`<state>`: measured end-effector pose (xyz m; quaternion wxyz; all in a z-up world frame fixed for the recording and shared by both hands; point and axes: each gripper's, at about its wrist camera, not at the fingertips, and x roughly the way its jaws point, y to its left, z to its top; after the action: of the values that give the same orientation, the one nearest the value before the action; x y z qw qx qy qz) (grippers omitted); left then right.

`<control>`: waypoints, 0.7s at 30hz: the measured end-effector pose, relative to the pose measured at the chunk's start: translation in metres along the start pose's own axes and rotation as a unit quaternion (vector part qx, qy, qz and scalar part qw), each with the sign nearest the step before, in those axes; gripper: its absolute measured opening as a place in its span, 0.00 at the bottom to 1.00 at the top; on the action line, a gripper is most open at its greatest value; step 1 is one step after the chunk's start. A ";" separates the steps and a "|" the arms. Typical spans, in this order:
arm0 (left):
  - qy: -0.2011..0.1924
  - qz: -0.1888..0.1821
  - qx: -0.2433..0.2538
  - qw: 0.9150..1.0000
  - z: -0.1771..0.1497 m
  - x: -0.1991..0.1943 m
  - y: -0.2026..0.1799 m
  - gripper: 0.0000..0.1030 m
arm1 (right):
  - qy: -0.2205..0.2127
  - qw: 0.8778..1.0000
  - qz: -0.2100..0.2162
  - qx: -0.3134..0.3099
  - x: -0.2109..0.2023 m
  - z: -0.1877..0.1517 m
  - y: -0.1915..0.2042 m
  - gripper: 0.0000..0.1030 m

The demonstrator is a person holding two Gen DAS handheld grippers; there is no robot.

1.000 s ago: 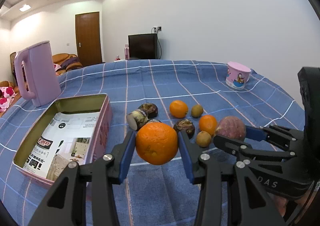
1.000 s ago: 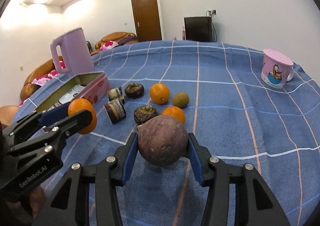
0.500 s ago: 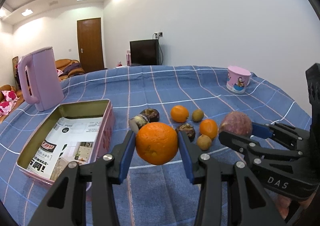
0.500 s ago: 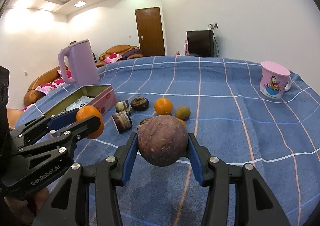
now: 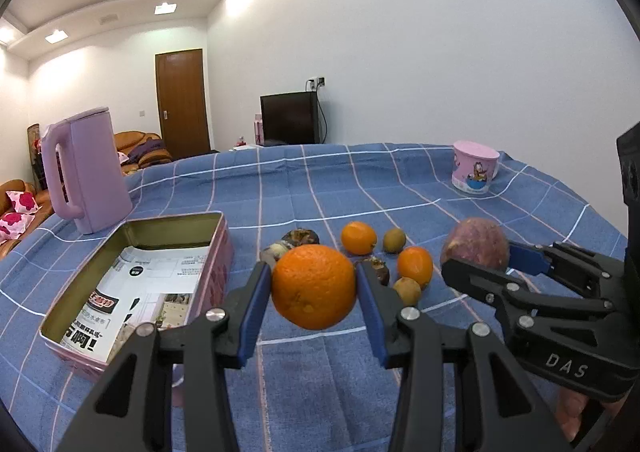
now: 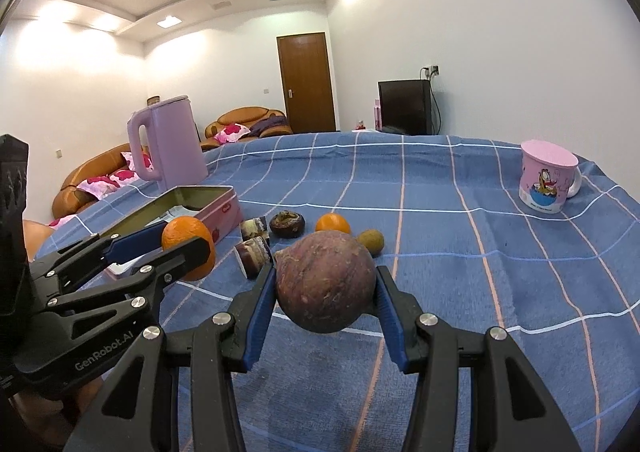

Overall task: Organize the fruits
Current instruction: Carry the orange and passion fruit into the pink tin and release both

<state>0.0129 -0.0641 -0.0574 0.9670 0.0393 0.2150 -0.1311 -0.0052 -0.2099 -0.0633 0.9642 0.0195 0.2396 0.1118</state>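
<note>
My left gripper [image 5: 314, 286] is shut on a large orange [image 5: 314, 286], held above the blue checked cloth. My right gripper [image 6: 326, 288] is shut on a round purple-brown fruit [image 6: 326, 288]; the left wrist view shows that fruit [image 5: 475, 243] at the right. The right wrist view shows the held orange [image 6: 188, 244] at the left. On the cloth beyond lie two small oranges [image 5: 359, 238] [image 5: 415, 265], two small green-brown fruits [image 5: 394, 240] [image 5: 407, 290] and several dark cut fruit pieces [image 6: 287, 224]. An open pink tin [image 5: 216, 264] lined with printed paper sits to the left.
A lilac kettle [image 5: 86, 176] stands behind the tin at the far left. A pink cartoon mug [image 6: 546, 178] stands at the far right of the table. A person's hand [image 6: 86, 400] shows under the left gripper. Sofas, a door and a dark television lie beyond the table.
Both grippers have tilted upward a little, so the table and fruits sit lower in each view. Each keeps its hold on its fruit.
</note>
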 end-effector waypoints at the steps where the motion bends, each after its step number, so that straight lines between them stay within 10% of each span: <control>1: -0.001 0.000 0.000 1.000 0.000 0.000 0.000 0.44 | -0.003 1.000 0.001 -0.001 -0.001 0.000 0.001 0.49; 21: -0.024 0.027 -0.022 0.999 0.016 -0.017 0.032 0.44 | -0.032 0.999 0.003 -0.023 -0.006 0.015 0.020 0.49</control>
<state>0.0128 -0.0313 -0.0353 0.9756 0.0211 0.1939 -0.1012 -0.0070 -0.1914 -0.0454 0.9712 0.0015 0.2062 0.1191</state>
